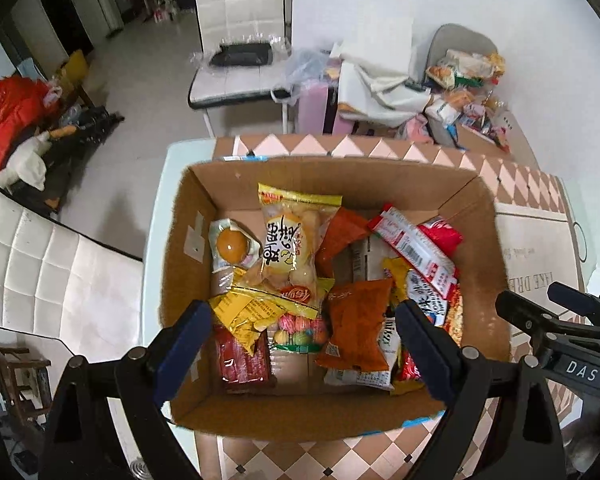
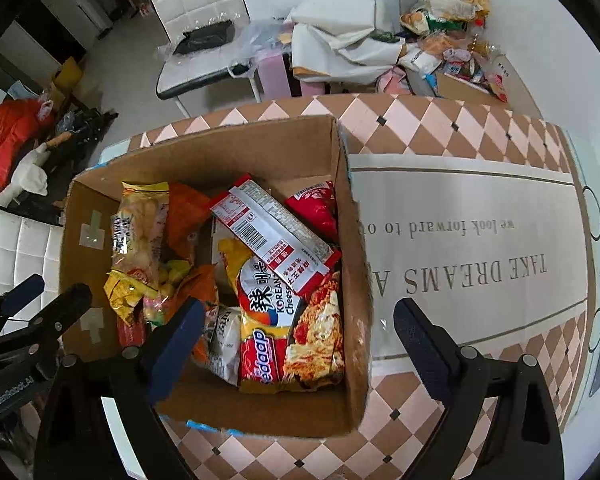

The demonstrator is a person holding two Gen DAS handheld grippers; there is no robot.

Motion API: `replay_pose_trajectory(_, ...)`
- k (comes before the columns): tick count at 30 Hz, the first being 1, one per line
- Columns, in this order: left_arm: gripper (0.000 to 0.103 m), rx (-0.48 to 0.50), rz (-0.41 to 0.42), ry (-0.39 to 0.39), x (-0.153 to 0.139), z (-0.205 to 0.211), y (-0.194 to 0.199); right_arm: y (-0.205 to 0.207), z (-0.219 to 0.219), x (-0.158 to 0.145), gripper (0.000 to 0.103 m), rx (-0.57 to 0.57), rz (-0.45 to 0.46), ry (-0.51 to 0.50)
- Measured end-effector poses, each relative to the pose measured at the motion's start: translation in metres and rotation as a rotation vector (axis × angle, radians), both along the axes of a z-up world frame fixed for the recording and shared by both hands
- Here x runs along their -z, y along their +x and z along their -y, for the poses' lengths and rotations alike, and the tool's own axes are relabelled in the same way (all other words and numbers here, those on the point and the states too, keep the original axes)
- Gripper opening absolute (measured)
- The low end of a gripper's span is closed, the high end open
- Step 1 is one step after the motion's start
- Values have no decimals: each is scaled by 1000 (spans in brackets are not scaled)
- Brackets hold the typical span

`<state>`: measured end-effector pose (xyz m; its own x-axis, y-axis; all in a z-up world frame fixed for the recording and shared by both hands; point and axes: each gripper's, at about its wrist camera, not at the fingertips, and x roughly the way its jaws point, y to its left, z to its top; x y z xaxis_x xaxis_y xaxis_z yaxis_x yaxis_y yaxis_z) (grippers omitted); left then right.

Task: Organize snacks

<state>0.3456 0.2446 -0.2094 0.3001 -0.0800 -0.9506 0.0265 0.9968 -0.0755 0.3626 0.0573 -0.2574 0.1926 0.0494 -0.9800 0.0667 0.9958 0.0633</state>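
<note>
An open cardboard box (image 1: 188,216) (image 2: 352,264) stands on the table, full of snack packets. Inside lie a yellow puffed-snack bag (image 1: 290,236), an orange bag (image 1: 358,322), a red-and-white packet with a barcode (image 1: 416,250) (image 2: 276,240), a Korean cheese noodle packet (image 2: 292,320), a yellow packet (image 1: 246,314) and a bag of coloured candies (image 1: 300,330). My left gripper (image 1: 304,340) is open and empty above the box's near half. My right gripper (image 2: 300,332) is open and empty, its jaws astride the box's right wall. The right gripper also shows at the left wrist view's right edge (image 1: 540,312).
The table carries a checkered cloth with a beige printed panel (image 2: 480,248) right of the box. White chairs stand behind (image 1: 240,32) and to the left (image 1: 40,264). A heap of snacks (image 2: 452,40) and white bags lie beyond the table's far edge.
</note>
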Motion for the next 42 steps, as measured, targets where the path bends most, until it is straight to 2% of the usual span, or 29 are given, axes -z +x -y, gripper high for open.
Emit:
replay_pose_trajectory(5, 94, -8, 80, -1, -35, 2, -30, -25, 2, -33, 97, -1, 69, -4)
replay_pose_trajectory(7, 94, -9, 105, -1, -47, 3, -43, -48, 3, -58, 97, -4, 120, -7)
replay_pose_trajectory(9, 94, -14, 129, -11, -61, 3, -59, -55, 3, -65, 97, -5, 129, -3)
replay_pose_trajectory(11, 94, -13, 156, -10, -75, 5, -75, -82, 4, -88, 97, -13, 166, 8)
replay_pose_trajectory(12, 94, -13, 169, -8, -83, 5, -83, -82, 4, -88, 97, -13, 166, 8)
replay_pose_trajectory(25, 94, -51, 341, 7, -172, 11, -176, -202, 1, -204, 97, -80, 393, -21)
replay_pose_trajectory(33, 94, -71, 404, 10, -206, 7, -212, -250, 3, -251, 98, -103, 477, -18)
replay_pose_trajectory(42, 95, -74, 461, 27, -223, 9, -232, -271, 7, -277, 100, -119, 527, -27)
